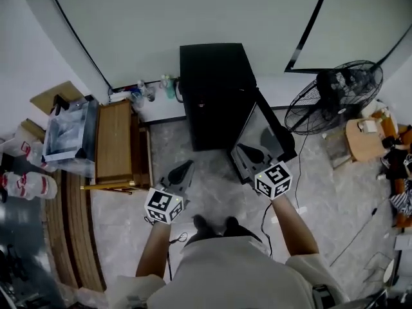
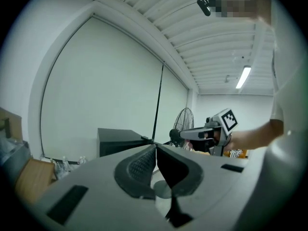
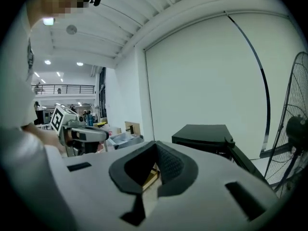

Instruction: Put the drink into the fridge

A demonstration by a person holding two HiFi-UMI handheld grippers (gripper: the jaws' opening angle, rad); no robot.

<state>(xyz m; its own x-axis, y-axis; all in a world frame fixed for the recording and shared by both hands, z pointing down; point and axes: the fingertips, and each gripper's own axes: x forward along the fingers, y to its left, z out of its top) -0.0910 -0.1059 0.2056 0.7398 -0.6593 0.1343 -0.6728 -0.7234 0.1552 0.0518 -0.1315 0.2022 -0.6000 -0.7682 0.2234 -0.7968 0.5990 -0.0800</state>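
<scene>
1. Fingers [image 2: 139, 165] of the left gripper [image 1: 185, 168] are pressed together at their tips, with nothing between them.
2. Fingers of the right gripper [image 1: 248, 150] are likewise closed and carry nothing; the right gripper view shows their tips meeting.
3. Both grippers are held out in front of the person [image 1: 225, 269], who stands on the tiled floor [image 1: 212, 188] facing the fridge [image 1: 215, 95]. The left gripper is lower and nearer the body.
4. The fridge is a black cabinet set against the wall [image 1: 193, 18]. Its door [image 1: 273, 124] is swung open towards the right, and the right gripper hangs just in front of that door.
5. The drink is not in either gripper. Small drink bottles [image 1: 168, 85] stand at the foot of the wall just left of the fridge, well apart from both grippers. Which one is meant cannot be told.
6. A wooden counter [image 1: 114, 140] sits to the left of the fridge, with a clear plastic bin [image 1: 67, 131] beside it.
7. A black fan [image 1: 335, 95] stands to the right of the fridge, beyond the open door.
</scene>
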